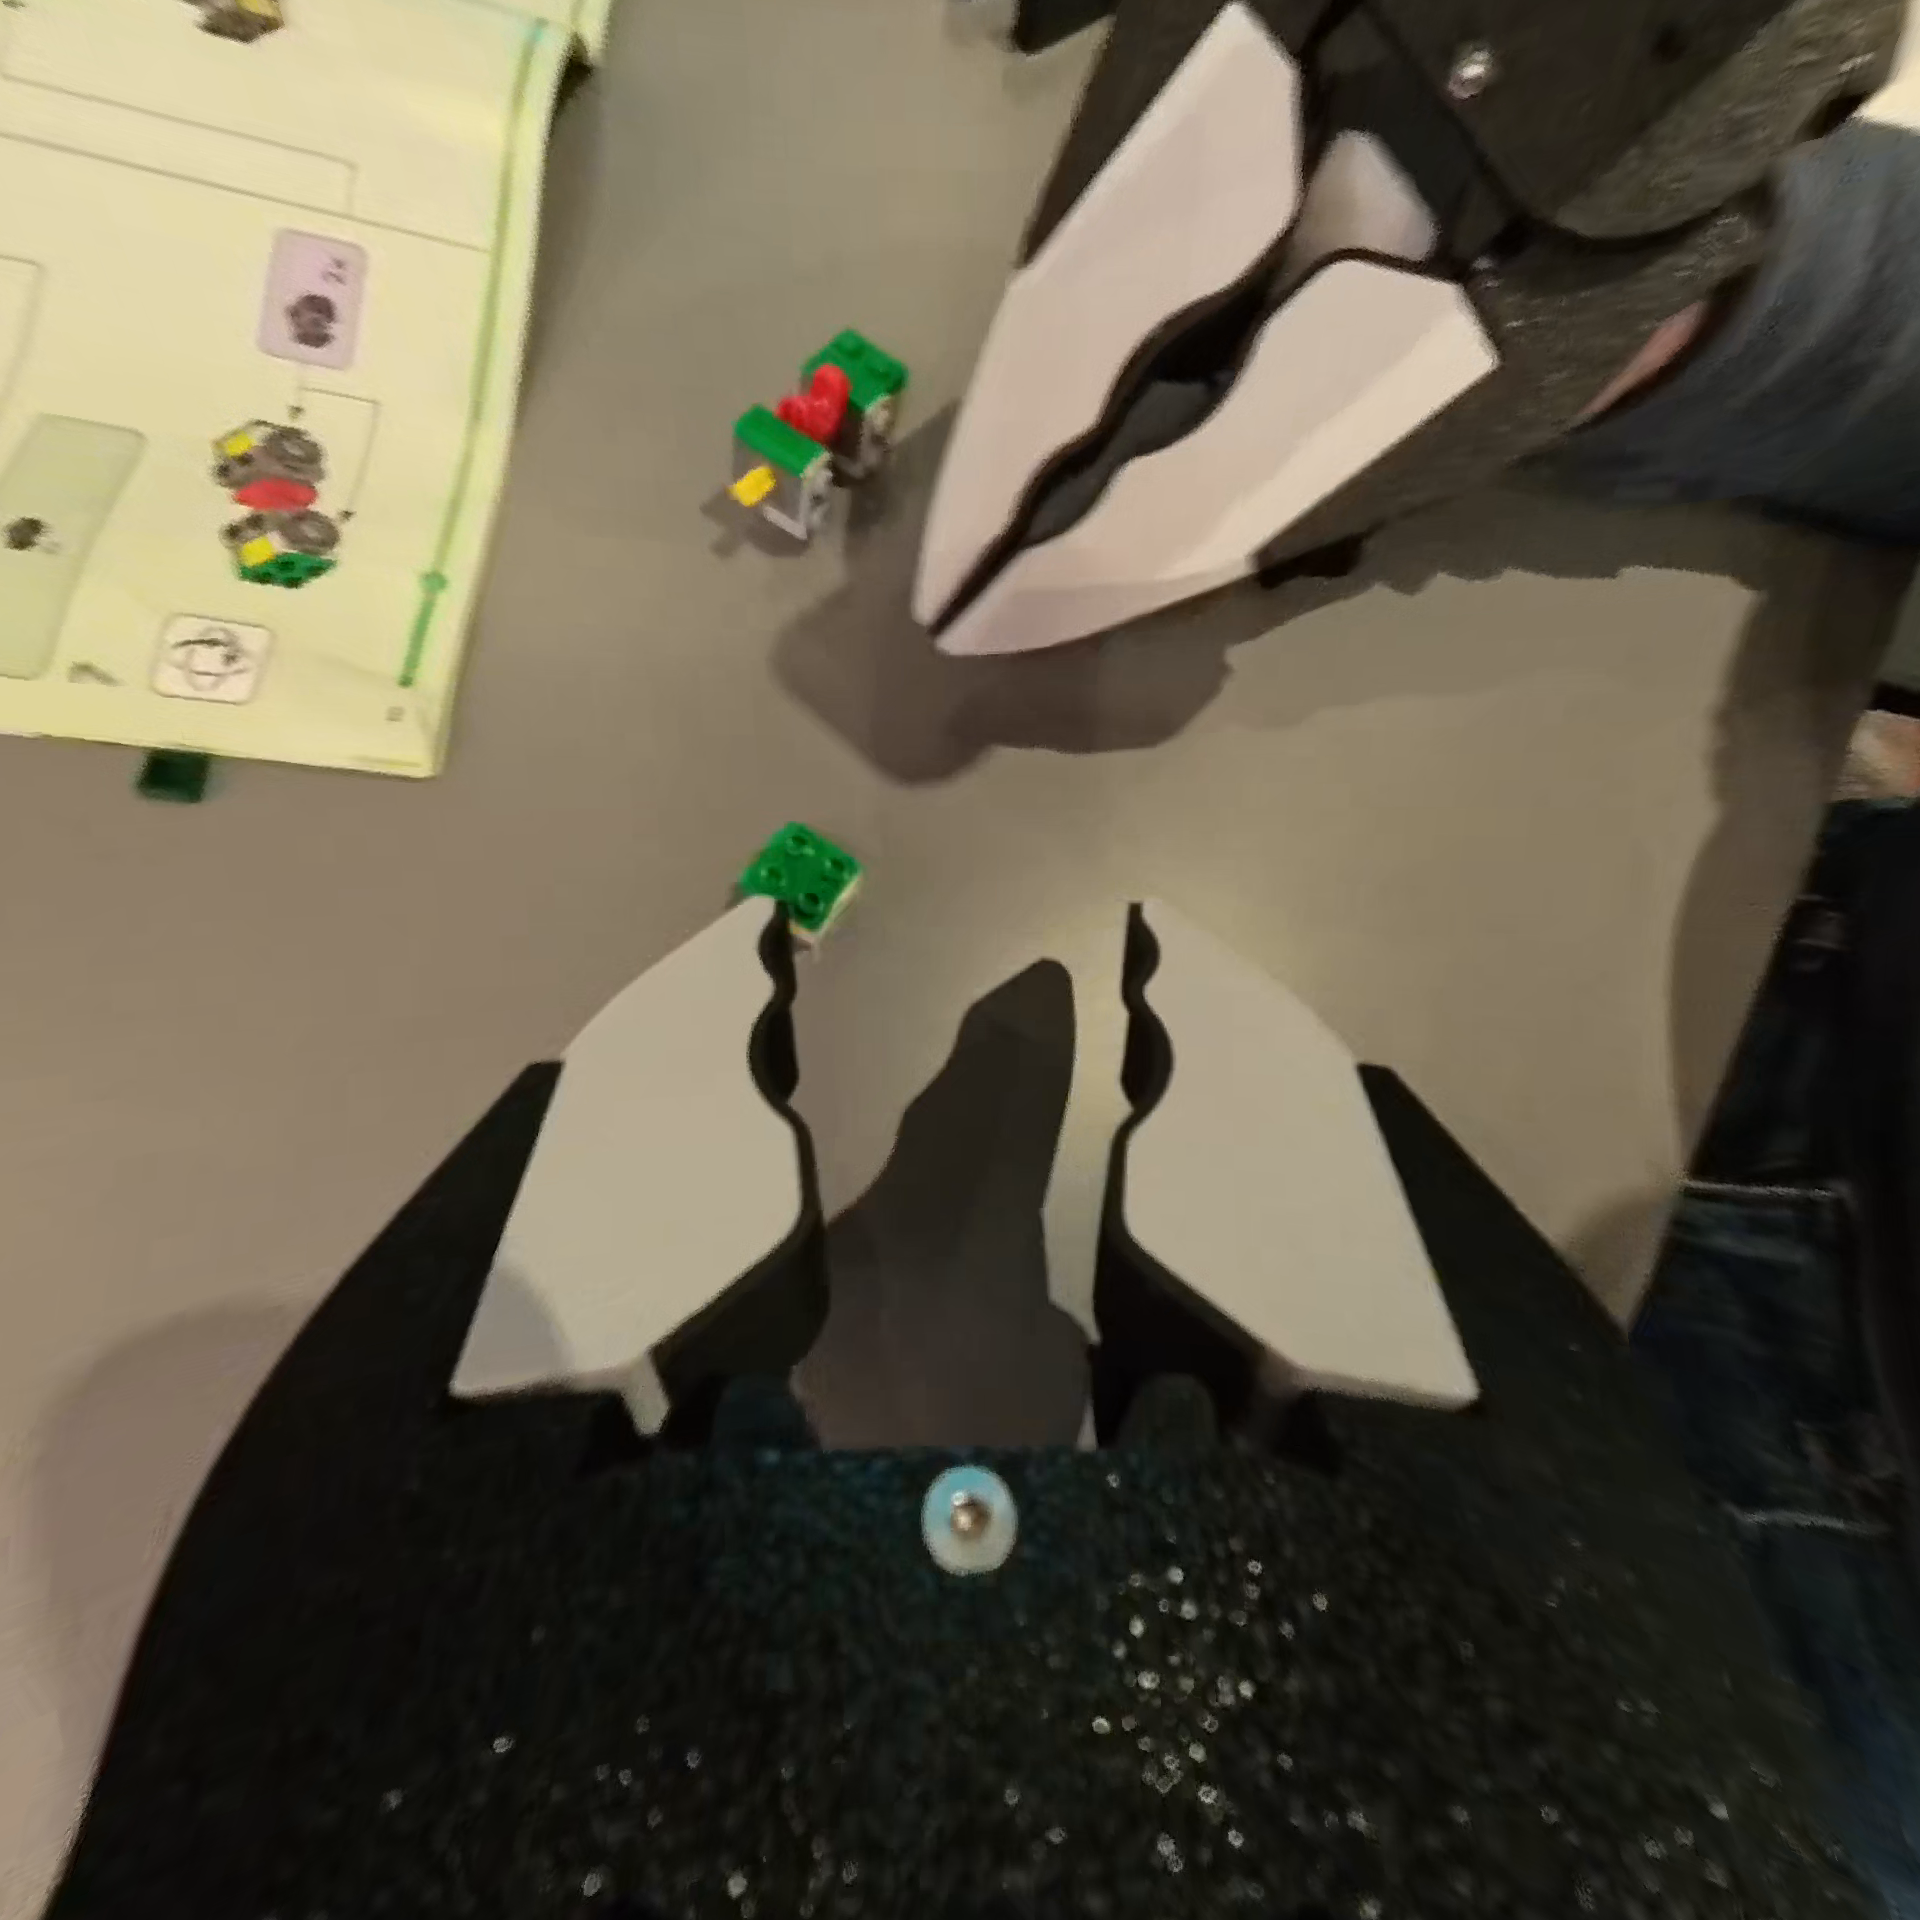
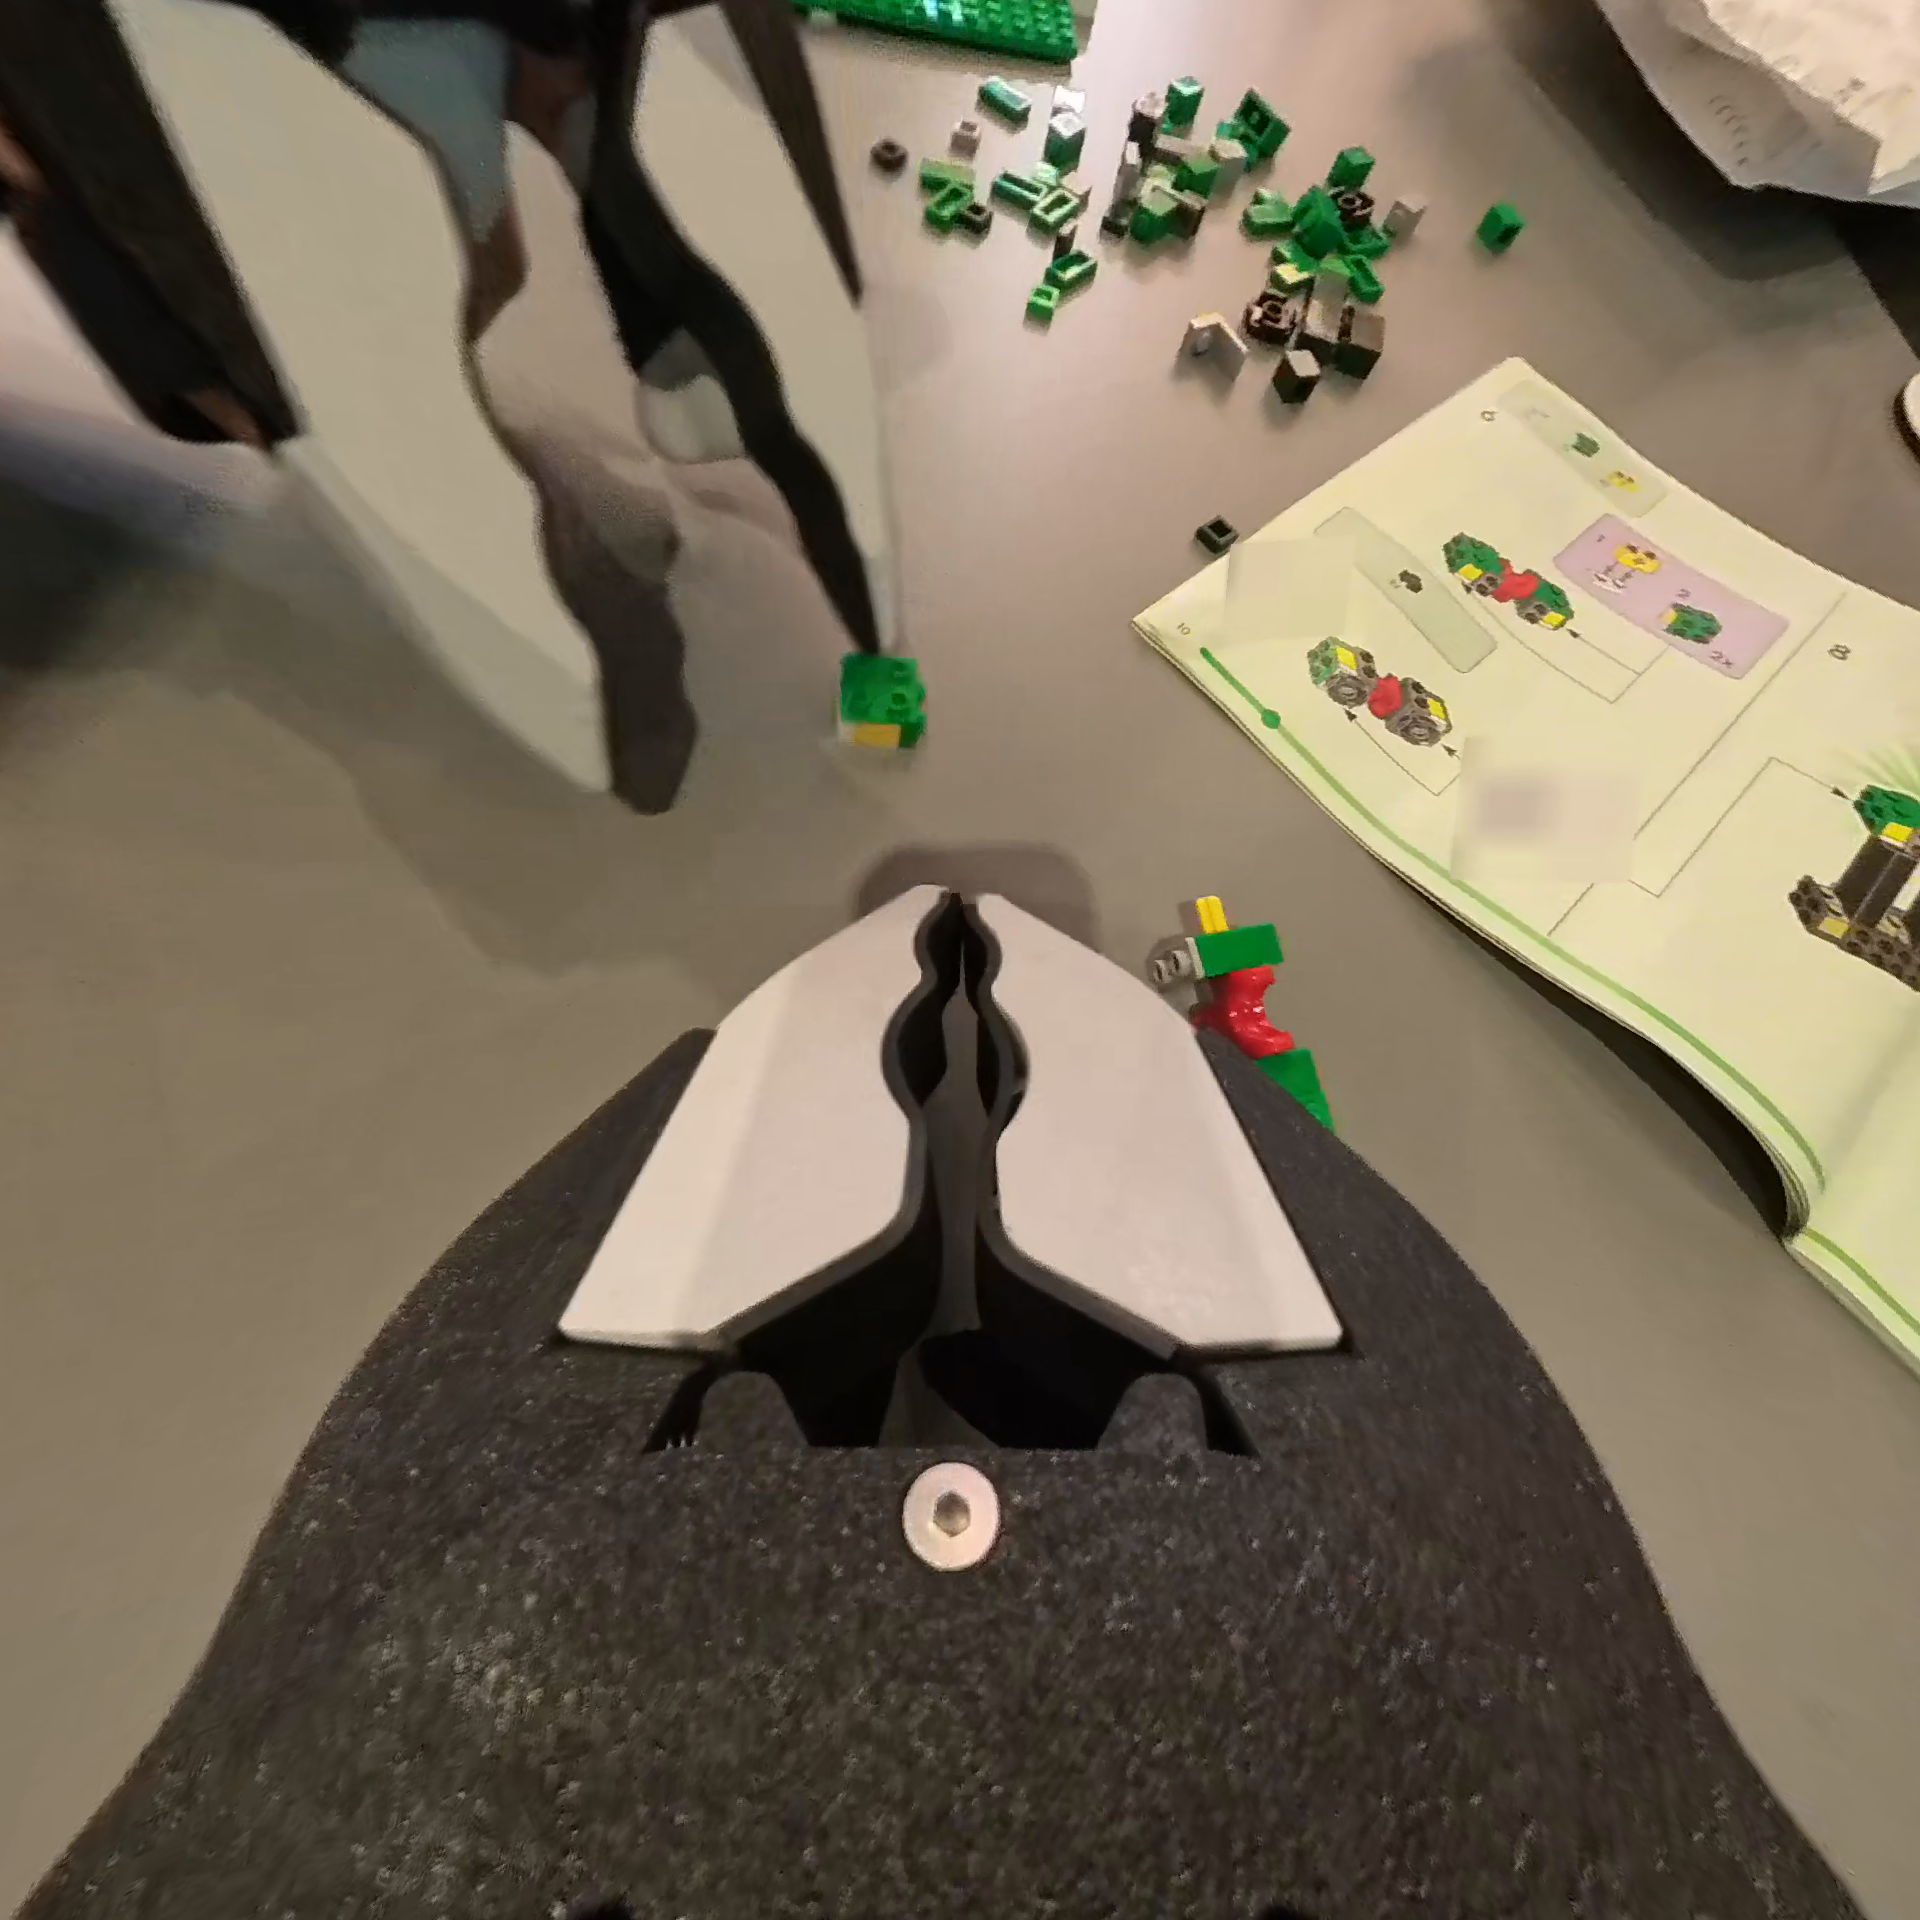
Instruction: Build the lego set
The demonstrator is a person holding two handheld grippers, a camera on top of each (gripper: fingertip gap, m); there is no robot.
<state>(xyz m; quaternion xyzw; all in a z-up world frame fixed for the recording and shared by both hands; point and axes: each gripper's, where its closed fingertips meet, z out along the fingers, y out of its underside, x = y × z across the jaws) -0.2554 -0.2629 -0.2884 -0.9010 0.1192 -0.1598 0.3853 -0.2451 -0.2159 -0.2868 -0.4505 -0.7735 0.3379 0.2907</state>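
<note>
left gripper (image 1: 945, 914) agape beside green brick (image 1: 802, 871), right gripper (image 2: 958, 902) closed (empty), printed booklet (image 2: 1621, 790)

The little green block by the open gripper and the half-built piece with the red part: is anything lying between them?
No. In the left wrist view only bare grey table separates the green block from the half-built piece.

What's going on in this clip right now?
A person is building a lego set with two handheld grippers. The left gripper is open, one fingertip beside a small green block on the grey table. The right gripper is shut and empty, next to the green-and-red sub-assembly. An instruction booklet lies open nearby.
</note>
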